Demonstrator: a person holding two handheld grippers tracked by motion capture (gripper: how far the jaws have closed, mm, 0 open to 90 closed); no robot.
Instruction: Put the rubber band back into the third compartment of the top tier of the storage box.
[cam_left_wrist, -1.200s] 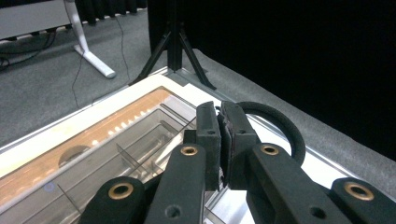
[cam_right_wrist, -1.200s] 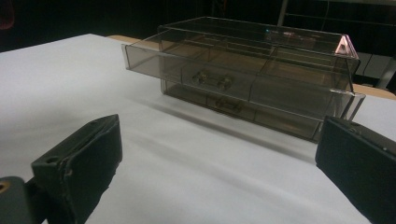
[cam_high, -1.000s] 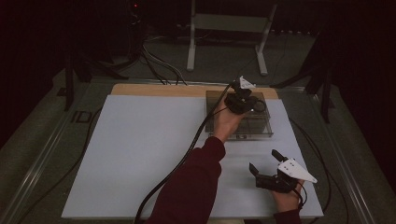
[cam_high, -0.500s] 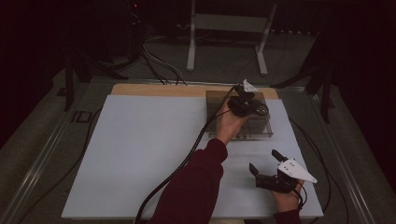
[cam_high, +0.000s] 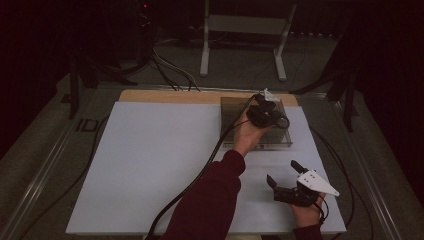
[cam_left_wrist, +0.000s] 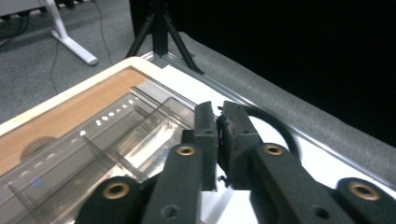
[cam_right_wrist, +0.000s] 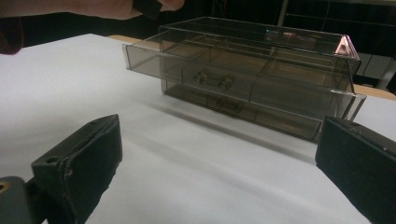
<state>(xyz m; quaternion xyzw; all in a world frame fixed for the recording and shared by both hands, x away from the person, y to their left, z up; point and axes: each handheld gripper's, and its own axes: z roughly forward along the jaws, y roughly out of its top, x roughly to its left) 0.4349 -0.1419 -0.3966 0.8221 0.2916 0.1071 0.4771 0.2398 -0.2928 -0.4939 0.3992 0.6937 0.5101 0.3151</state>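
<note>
The left gripper (cam_high: 267, 111) hung over the clear smoked drawer box (cam_high: 255, 125) at the far right of the white mat (cam_high: 150, 160), and its jaws had just been easing apart, now a narrow slit with nothing visibly pinched, a black cable loop (cam_left_wrist: 275, 126) behind them. Compared with a second ago that hand barely shifted. The upper drawer (cam_right_wrist: 196, 65) stood slid out. The right gripper (cam_high: 285, 181) waited near, jaws spread wide, empty. Likely a release just finished.
</note>
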